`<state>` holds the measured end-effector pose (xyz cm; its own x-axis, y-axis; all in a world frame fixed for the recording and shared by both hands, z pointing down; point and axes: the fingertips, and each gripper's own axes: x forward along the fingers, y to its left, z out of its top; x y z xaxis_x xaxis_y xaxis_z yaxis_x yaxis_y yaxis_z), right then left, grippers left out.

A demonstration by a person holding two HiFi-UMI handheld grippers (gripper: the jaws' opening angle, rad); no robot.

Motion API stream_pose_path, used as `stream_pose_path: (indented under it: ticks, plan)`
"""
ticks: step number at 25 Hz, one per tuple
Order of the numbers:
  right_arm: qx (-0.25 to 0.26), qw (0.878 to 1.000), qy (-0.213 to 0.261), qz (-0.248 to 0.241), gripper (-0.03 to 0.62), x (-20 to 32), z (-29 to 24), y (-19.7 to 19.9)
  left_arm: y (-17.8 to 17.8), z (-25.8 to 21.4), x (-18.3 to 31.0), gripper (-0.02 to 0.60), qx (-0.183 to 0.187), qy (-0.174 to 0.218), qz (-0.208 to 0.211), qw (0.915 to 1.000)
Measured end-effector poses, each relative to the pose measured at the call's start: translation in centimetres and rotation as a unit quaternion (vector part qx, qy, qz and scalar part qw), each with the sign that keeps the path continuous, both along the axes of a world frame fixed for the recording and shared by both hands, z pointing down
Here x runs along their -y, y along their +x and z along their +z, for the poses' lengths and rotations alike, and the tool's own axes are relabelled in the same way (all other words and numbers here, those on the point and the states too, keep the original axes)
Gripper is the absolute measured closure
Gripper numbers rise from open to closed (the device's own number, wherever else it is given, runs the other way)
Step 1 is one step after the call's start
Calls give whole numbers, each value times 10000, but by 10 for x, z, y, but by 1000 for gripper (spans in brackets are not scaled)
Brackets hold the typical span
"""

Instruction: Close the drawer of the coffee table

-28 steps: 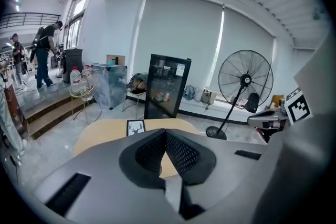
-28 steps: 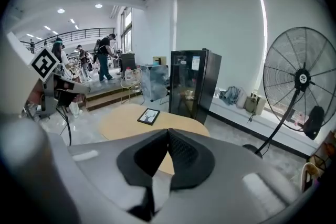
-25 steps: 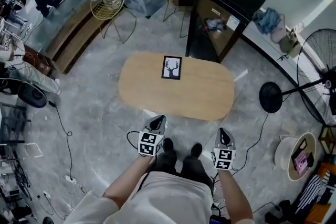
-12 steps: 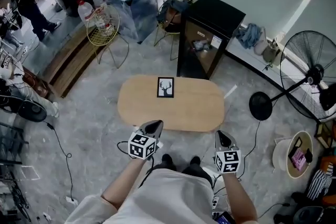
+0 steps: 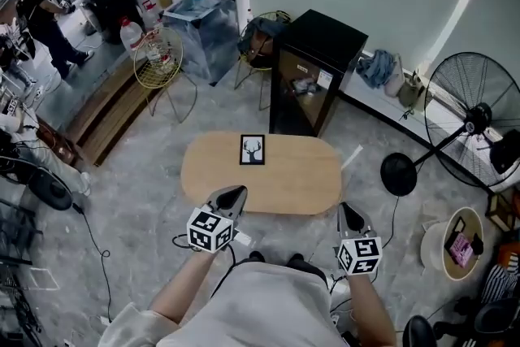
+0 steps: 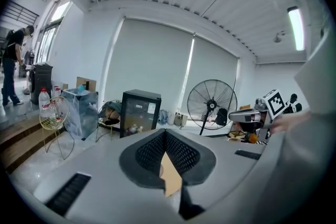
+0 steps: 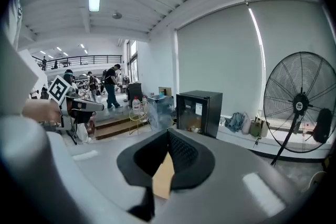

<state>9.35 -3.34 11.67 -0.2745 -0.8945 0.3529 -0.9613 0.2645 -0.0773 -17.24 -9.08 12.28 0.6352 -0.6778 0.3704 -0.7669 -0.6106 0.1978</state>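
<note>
The oval wooden coffee table [image 5: 301, 183] stands on the grey floor in front of the person, with a small deer picture [image 5: 253, 149] on its far side. No drawer shows in the head view. My left gripper [image 5: 230, 197] hangs shut and empty above the table's near left edge. My right gripper [image 5: 350, 216] is shut and empty too, off the near right end. In the left gripper view the left gripper [image 6: 165, 134] has its jaws closed together, with only a sliver of tabletop [image 6: 170, 176] behind them. The right gripper [image 7: 168, 135] looks the same in its own view.
A black mini fridge [image 5: 314, 73] stands beyond the table. A standing fan [image 5: 467, 118] with a round base [image 5: 398, 174] is at the right. A wire chair [image 5: 158, 57] and a wrapped crate [image 5: 203, 24] are at the back left. Cables [image 5: 93, 232] lie on the floor; another person [image 5: 45, 8] stands far left.
Both grippers have risen together, still shut. The head view has lifted with them, so the table looks smaller and more of the far wall and fan shows.
</note>
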Motion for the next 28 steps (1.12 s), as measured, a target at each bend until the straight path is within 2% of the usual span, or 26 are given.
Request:
stream_pose_path:
  ticks: [3,11,18,28]
  plan:
    - [-16,9998,112,-160,583,-1,-14,4,7,-23,-5,574,-80,259,1,9996]
    - [-10,9984,268,-495,583,-3,-42,21,32,-61,-17,574,-364,610,-23,9975]
    - [107,9973,483,-547,583,5,-58,28,41,-66,-20,574,-407,669,9,9969]
    - [168,9974,476,-505,583,6,-58,30,39,-60,-22,574,-476,541,-62,9974]
